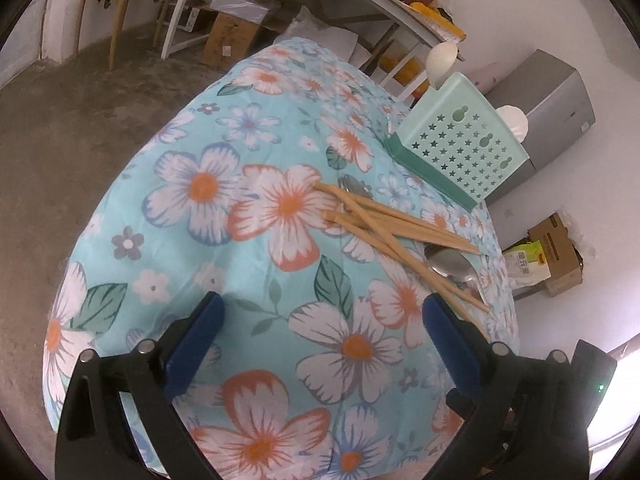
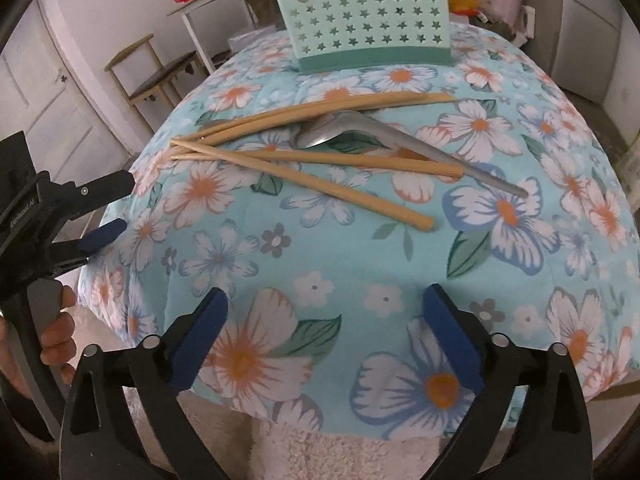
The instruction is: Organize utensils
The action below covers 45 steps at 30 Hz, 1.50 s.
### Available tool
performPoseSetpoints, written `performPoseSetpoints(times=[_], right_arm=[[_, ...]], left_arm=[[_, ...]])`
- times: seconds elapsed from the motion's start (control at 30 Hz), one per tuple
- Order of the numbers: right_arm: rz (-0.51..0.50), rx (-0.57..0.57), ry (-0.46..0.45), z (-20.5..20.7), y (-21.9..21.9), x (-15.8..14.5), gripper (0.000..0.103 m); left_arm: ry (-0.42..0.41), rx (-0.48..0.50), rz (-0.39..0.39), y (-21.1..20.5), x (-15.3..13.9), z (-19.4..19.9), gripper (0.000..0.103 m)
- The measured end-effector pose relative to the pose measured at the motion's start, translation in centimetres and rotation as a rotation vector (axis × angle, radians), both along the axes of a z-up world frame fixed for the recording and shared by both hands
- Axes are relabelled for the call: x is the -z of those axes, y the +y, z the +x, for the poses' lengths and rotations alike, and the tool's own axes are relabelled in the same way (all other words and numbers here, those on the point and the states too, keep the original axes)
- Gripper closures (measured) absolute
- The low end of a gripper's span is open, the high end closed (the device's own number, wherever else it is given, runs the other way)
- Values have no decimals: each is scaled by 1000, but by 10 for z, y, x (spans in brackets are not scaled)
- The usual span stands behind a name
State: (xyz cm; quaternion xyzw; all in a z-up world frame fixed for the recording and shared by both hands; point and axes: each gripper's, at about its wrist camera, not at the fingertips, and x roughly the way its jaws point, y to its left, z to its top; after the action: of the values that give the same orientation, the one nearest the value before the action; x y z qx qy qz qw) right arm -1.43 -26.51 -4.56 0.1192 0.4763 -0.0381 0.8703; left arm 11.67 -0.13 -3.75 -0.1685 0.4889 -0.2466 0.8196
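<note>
Round table under a pale blue floral tablecloth (image 2: 320, 256), its far edge cut off behind the mint-green plastic utensil holder with star-shaped holes (image 2: 362, 16) standing at twelve o'clock in the right wrist view. Loose heap of tan wooden chopsticks (image 2: 304, 156) at mid-cloth, four counted, crossing one another and lying partly over a grey metal spoon (image 2: 352, 134); spoon bowl half hidden beneath the sticks, handle running toward four o'clock. A second metal spoon (image 1: 450, 264) in the left wrist view, only its bowl clear; whether more cutlery lies under the pile, impossible to tell. White rounded objects (image 1: 440, 60) behind the holder, too hidden to identify. Left gripper (image 1: 320, 308) with blue-padded black tongs spread wide above bare cloth, nothing between them. Right gripper (image 2: 324, 300) likewise spread and empty, at six o'clock of the heap. Left-hand fingers (image 2: 60, 320) partly cropped at nine o'clock.
</note>
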Motion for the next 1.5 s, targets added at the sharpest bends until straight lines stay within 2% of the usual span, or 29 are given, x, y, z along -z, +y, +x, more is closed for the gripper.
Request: performPoseSetpoints(times=[0.13, 0.33, 0.53, 0.63, 0.67, 0.7, 0.73, 0.8, 0.83, 0.9, 1.13, 1.27, 1.37, 1.5], right_arm=[[-2, -16, 4, 0, 0, 1, 8], [62, -26, -33, -6, -10, -1, 8], [74, -24, -26, -7, -12, -6, 10], [37, -35, -28, -6, -10, -7, 19], [28, -37, -25, -5, -10, -7, 20], [23, -38, -25, -5, -10, -6, 21], [22, -41, -26, -5, -10, -6, 21], [28, -44, -27, -5, -11, -6, 21], [34, -45, -29, -5, -12, -6, 21], [44, -45, -31, -3, -14, -5, 21], [57, -52, -38, -4, -17, -6, 21], [63, -55, -42, -3, -18, -5, 21], [65, -54, -44, -3, -18, -5, 21], [62, -52, -43, -2, -17, -5, 22]], left_arm=[[-7, 19, 14, -3, 0, 0, 6], [-45, 48, 53, -5, -6, 0, 6], [-293, 76, 76, -14, -50, 4, 6], [-352, 78, 98, -26, -59, 25, 16], [-353, 73, 112, -29, -58, 33, 25], [-340, 77, 128, -35, -56, 44, 35], [-324, 85, 137, -39, -53, 51, 40], [-251, 112, 152, -47, -43, 74, 57], [-212, 134, 140, -50, -38, 82, 61], [-103, 154, 94, -52, -25, 98, 75], [124, 179, -5, -49, 5, 125, 93], [190, 189, -59, -47, 12, 123, 97], [204, 182, -72, -50, 15, 125, 102], [146, 156, -93, -53, 5, 131, 103]])
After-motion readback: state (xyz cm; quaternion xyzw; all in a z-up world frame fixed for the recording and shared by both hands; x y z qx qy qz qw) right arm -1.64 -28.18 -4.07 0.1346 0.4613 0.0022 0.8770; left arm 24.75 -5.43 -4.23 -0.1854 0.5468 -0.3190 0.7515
